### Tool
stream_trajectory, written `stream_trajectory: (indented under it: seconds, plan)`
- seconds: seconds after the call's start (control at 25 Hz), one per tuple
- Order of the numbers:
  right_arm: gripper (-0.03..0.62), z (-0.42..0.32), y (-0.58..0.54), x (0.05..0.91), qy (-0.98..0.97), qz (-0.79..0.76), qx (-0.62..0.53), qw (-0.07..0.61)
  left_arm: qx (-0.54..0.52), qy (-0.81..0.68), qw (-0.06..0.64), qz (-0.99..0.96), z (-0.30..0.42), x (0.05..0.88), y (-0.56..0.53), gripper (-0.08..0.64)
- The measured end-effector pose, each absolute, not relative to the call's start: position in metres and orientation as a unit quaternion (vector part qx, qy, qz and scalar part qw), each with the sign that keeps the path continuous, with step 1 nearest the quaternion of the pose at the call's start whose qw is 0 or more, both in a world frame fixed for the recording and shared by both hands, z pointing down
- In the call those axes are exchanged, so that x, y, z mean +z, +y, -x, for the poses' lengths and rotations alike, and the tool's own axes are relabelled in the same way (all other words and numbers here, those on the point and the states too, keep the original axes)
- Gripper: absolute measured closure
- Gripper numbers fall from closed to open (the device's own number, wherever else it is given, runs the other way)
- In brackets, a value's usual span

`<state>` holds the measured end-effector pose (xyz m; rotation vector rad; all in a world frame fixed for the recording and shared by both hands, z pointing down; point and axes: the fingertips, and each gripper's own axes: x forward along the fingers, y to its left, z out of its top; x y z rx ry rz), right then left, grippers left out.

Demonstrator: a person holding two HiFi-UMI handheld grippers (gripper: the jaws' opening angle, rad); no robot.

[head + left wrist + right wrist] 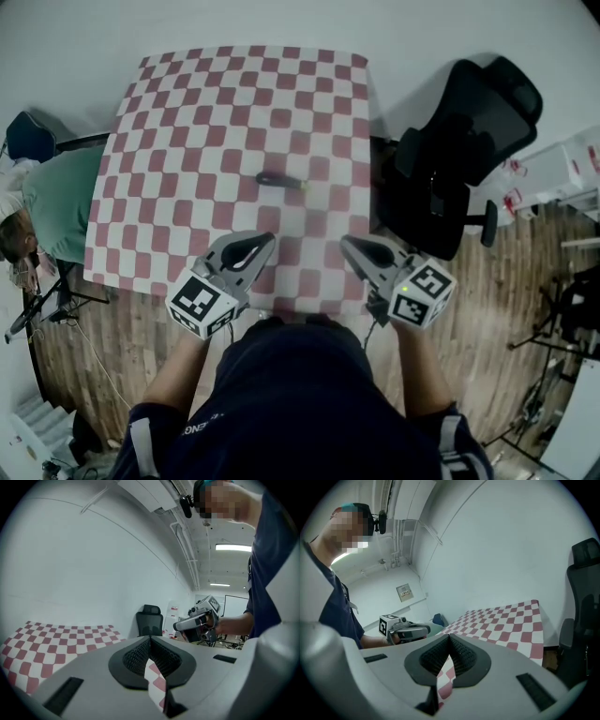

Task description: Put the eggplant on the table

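Your dark shirt fills the 6 o'clock edge of the head view, and just beyond it you hold both grippers over the near edge of the table.

The eggplant lies free on the checked cloth near the table's middle, apart from both tools. From the left gripper it sits at about 1 o'clock; from the right gripper at about 11 o'clock. Its long axis runs from 9 to 3 o'clock, with the paler tip toward 3. Your left hand looks slightly the nearer of the two.

In the left gripper view, the left gripper's ribbed pads meet at their tips with nothing between them. Only red and white cloth shows through the gap below. The right gripper view gives the same reading: the right gripper is clenched on nothing.

Since the eggplant rests on the table and neither tool touches it, the task looks complete to me. If you had to pick it up again, jaws set across its short width from 6 o'clock would suit it.
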<state>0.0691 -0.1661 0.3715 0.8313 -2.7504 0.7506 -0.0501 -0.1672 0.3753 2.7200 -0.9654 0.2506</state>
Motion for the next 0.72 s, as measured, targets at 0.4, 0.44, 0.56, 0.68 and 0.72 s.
stream_trajectory:
  seconds: [0.4, 0.44, 0.56, 0.68, 0.72]
  plan:
    - [0.575, -0.064, -0.163, 0.367, -0.922, -0.285, 0.246, 0.087, 0.082, -0.328, 0.116, -0.934, 0.052, 0.370, -0.166, 0.529]
    - [0.575, -0.062, -0.162, 0.367, -0.923, -0.283, 0.245, 0.089, 0.081, -0.328, 0.117, -0.934, 0.052, 0.370, -0.166, 0.529]
    - [0.575, -0.058, -0.161, 0.369, -0.925, -0.279, 0.238, 0.100, 0.079, -0.327, 0.117, -0.934, 0.050, 0.369, -0.167, 0.529]
    - [0.575, -0.055, -0.160, 0.370, -0.926, -0.276, 0.235, 0.108, 0.078, -0.327, 0.118, -0.934, 0.049, 0.368, -0.168, 0.529]
    - [0.575, -0.055, -0.160, 0.371, -0.925, -0.276, 0.236, 0.109, 0.078, -0.327, 0.117, -0.935, 0.048, 0.368, -0.168, 0.529]
